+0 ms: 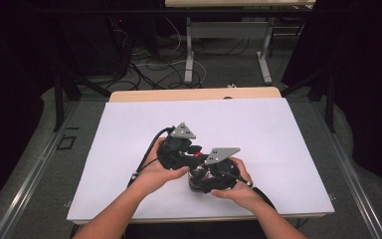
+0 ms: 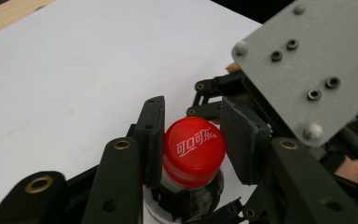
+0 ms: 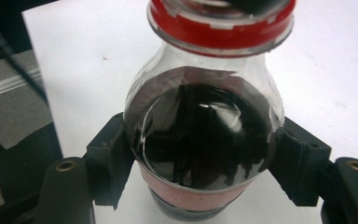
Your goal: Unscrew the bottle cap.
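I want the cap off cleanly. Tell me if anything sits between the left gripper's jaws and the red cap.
Nothing visible does. The left gripper has its jaws on both sides of the red cap, with no object between.

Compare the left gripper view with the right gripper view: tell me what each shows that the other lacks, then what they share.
Left gripper view alone: the top of the red cap with white lettering, between the left gripper pads, and a grey plate. Right gripper view alone: the dark drink inside the bottle, held around its body by the right gripper. Shared: the bottle, red cap and white table.
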`<state>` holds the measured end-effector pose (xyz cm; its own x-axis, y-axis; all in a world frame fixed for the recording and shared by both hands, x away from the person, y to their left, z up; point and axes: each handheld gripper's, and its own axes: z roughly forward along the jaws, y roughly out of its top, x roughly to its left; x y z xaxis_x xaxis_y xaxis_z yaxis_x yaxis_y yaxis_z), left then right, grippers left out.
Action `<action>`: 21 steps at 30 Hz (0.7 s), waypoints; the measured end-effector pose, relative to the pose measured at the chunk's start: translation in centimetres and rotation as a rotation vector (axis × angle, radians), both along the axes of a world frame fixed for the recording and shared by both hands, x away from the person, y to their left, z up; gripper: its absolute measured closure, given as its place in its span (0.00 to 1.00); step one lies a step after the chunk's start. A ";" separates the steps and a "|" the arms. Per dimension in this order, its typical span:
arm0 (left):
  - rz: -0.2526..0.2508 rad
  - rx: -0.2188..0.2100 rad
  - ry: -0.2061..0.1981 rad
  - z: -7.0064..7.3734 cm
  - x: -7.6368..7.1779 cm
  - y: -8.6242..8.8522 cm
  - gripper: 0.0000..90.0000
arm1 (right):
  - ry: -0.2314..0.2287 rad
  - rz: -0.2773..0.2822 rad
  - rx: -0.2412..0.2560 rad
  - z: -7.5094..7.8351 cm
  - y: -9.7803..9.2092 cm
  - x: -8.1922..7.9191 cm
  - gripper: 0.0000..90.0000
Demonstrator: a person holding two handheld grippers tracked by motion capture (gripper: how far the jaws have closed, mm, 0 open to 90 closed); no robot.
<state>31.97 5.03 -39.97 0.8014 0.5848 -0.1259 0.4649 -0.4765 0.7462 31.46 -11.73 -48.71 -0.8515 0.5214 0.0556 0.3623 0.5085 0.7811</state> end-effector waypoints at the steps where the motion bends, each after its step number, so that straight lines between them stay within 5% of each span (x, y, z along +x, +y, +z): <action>1: 0.018 0.010 -0.007 0.0 -0.1 -0.1 0.69 | -0.009 -0.013 0.003 -0.1 0.0 0.0 0.33; 6: 0.060 0.004 -0.016 -0.1 -0.3 -0.6 0.68 | -0.019 -0.033 -0.004 -0.1 -0.1 0.1 0.33; 12: 0.019 -0.029 0.001 0.3 0.2 -0.1 0.59 | -0.014 -0.031 0.008 -0.1 -0.2 0.2 0.33; 21: -0.135 -0.012 0.006 1.4 1.1 2.0 0.48 | -0.010 -0.004 0.035 0.1 -0.2 0.1 0.33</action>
<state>33.07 7.07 -38.54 0.8718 0.4704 -0.1371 0.4017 -0.5261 0.7496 31.56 -11.97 -48.64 -0.8501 0.5227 0.0649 0.3561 0.4796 0.8020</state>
